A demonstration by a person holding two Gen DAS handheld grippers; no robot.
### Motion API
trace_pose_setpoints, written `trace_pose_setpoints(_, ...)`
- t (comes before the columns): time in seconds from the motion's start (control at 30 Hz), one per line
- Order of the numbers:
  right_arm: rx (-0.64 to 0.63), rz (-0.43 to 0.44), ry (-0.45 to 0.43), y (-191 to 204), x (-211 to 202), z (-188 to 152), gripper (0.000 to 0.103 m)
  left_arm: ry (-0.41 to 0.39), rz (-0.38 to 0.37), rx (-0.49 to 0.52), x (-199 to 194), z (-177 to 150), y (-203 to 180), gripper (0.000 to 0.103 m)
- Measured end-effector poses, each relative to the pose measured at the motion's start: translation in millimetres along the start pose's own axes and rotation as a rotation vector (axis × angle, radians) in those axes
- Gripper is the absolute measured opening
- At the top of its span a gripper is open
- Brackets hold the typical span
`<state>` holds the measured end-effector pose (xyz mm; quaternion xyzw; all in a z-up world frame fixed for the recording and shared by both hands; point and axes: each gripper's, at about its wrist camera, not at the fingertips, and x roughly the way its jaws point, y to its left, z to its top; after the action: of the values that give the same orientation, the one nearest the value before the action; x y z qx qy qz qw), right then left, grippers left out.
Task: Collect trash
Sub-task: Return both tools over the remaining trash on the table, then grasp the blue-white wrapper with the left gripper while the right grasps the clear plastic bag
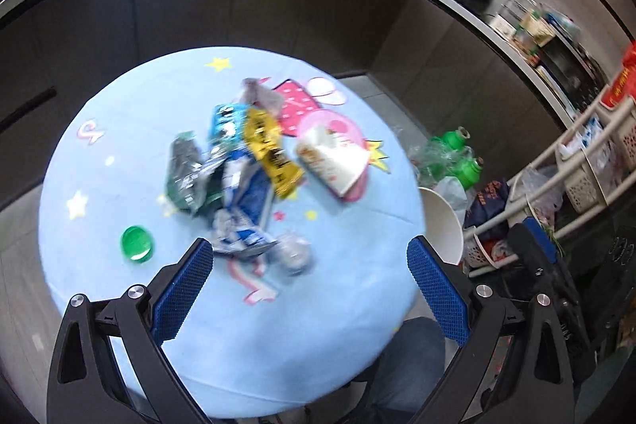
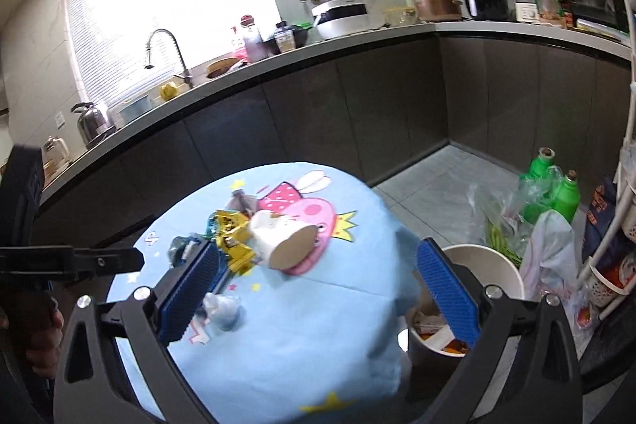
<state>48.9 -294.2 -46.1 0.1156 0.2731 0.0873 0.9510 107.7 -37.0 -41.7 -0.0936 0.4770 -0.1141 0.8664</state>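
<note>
We hover over the round blue counter with both tongs spread wide and holding nothing: the left tongs hang above the near side of the trash pile, and the right tongs sit lower, off the pile's bin side. The trash is bunched mid-counter: a yellow wrapper, blue and dark green packets against it, a tipped paper cup lying on its side just beyond the yellow wrapper, a crumpled clear scrap nearest us, and a green lid alone, well apart from the pile. The white bin stands on the floor just off the counter edge, already holding scraps.

What could trip us up, we reckon: the wrappers overlap, so a pinch may drag a neighbour along and drop it short of the bin. The cup could roll away if nudged. The thin lid lies flat and may slip from the pads.

The pile is motion-blurred in the left view, so the packets' edges are hard to separate. The right tongs' own finger hides the pile's near part, and the counter edge cuts off the bin's base.
</note>
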Motion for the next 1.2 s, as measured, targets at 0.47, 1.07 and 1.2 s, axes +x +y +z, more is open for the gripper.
trace_pose_setpoints(0.47,-0.152,0.160,0.266,95,57,-41,0.099,-0.035,0.070,-0.184,-22,-37,105,0.094)
trace_pose_setpoints(1.07,-0.261,0.080,0.402,124,135,-78,0.058,-0.016,0.047,-0.164,-2,-44,131,0.087)
trace_pose_setpoints(1.2,-0.293,0.074,0.404,127,144,-81,0.050,-0.011,0.015,-0.150,2,-40,126,0.083)
